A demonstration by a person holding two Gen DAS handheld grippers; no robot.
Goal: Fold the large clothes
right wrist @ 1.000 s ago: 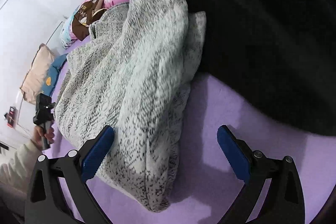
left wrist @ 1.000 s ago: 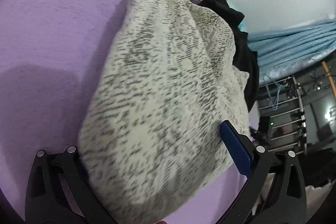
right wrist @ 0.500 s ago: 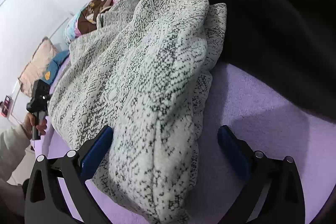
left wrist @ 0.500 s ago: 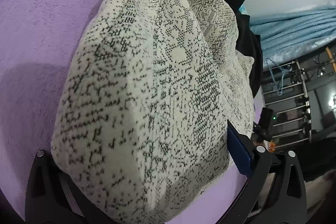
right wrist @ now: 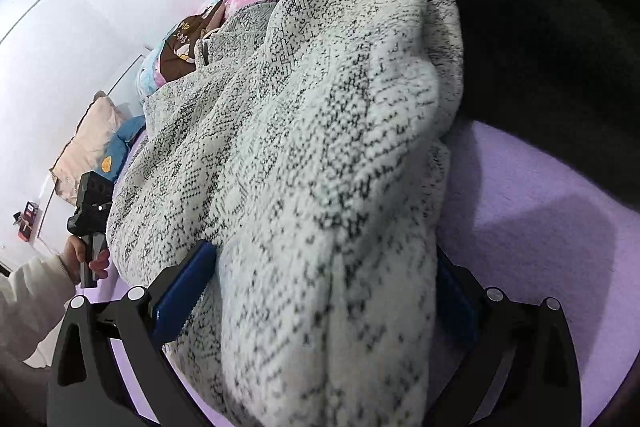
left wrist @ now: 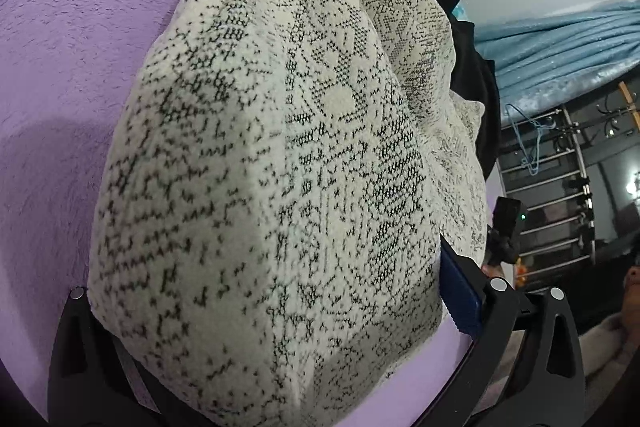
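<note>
The speckled knit sweater (left wrist: 280, 187) is lying on the purple bed cover (left wrist: 72, 67), stretching lengthwise between both claws. The left claw (left wrist: 264, 311) and right claw (right wrist: 316, 291) are each straddling an end, jaws spread, not yet clamped.

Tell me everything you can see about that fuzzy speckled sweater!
The sweater looks like soft cream knit flecked with black stitches in patterned bands. It lies bunched and humped on the purple blanket, not flat. Both grippers, left and right, straddle bulging folds with open jaws. A black garment touches its far side.
</note>
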